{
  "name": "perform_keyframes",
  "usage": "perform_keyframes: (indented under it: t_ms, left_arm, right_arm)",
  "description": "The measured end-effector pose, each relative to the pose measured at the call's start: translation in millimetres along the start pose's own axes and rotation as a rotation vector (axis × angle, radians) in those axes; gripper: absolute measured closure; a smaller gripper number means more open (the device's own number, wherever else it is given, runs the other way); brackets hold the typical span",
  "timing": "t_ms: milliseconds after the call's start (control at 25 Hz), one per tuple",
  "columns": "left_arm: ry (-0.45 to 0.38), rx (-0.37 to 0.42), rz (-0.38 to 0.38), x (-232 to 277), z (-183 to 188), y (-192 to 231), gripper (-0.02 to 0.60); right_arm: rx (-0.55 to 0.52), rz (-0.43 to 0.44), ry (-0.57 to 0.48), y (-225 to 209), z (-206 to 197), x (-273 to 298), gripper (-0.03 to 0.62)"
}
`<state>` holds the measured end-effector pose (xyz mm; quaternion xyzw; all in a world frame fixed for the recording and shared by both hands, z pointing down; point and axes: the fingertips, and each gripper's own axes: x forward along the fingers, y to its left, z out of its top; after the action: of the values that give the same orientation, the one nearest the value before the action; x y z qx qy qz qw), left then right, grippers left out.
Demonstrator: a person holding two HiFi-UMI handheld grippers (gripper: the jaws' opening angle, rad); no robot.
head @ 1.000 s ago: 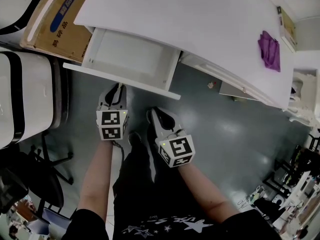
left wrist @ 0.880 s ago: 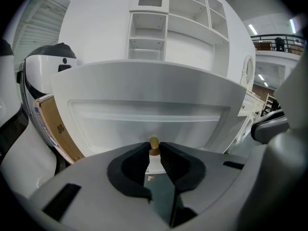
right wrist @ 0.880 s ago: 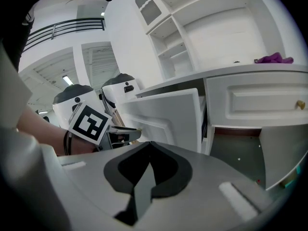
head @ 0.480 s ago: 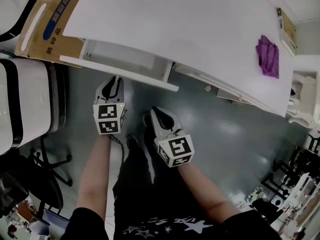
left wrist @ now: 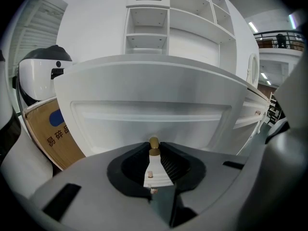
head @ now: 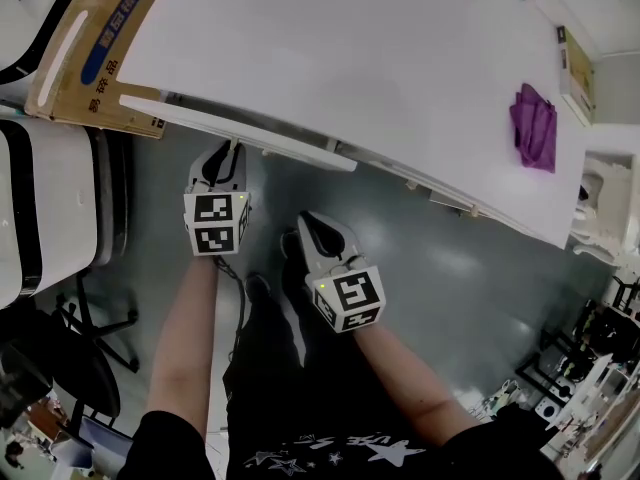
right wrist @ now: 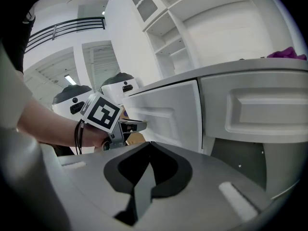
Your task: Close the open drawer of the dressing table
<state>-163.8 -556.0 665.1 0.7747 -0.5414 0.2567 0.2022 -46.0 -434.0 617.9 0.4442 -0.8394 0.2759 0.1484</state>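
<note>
The white drawer front point(head: 235, 134) of the dressing table point(head: 330, 48) sits almost flush under the table top, with only a thin strip showing. My left gripper point(head: 231, 151) is shut on the drawer's small brass knob point(left wrist: 154, 142); in the left gripper view the knob sits pinched at the jaw tips against the panelled drawer front point(left wrist: 149, 112). My right gripper point(head: 304, 224) hangs to the right and nearer the person, shut and empty, touching nothing. The right gripper view shows its jaws point(right wrist: 150, 147) meeting, and the left gripper point(right wrist: 129, 125) at the drawer.
A cardboard box point(head: 88, 38) stands left of the drawer, beside white-and-black units point(head: 45, 208). A purple cloth point(head: 535, 126) and a flat box point(head: 573, 58) lie on the table top. Another closed drawer front point(right wrist: 262, 110) is to the right. An office chair point(head: 90, 363) stands near the person's left.
The drawer has slid in under the table top, its inside no longer showing. My left gripper moved forward with the knob, and the right gripper followed a little.
</note>
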Motion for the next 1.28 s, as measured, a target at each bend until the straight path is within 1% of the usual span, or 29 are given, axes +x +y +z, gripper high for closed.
perform_keyframes:
  t_ms: [640,960,1160,1240,1280]
  left_arm:
    - [0.000,-0.002,0.017,27,21,3,0.506]
    - [-0.010,0.000,0.016,28,21,3,0.506]
    - [-0.017,-0.023,0.035,28,21,2,0.505]
    - [-0.031,-0.037,0.028,24,23,1,0.504]
    - [-0.043,-0.045,0.018,22,25,0,0.484]
  right_arm:
    - [-0.003,-0.011,-0.020,-26,15,8,0.591]
    - [-0.011,-0.015,-0.027,-30,20,12,0.591]
    - [-0.020,-0.021,-0.043,-27,26,11,0.591]
    - [-0.024,-0.026,-0.052,-23,28,9,0.591]
    - [-0.027,-0.030,-0.057,-20,30,8,0.591]
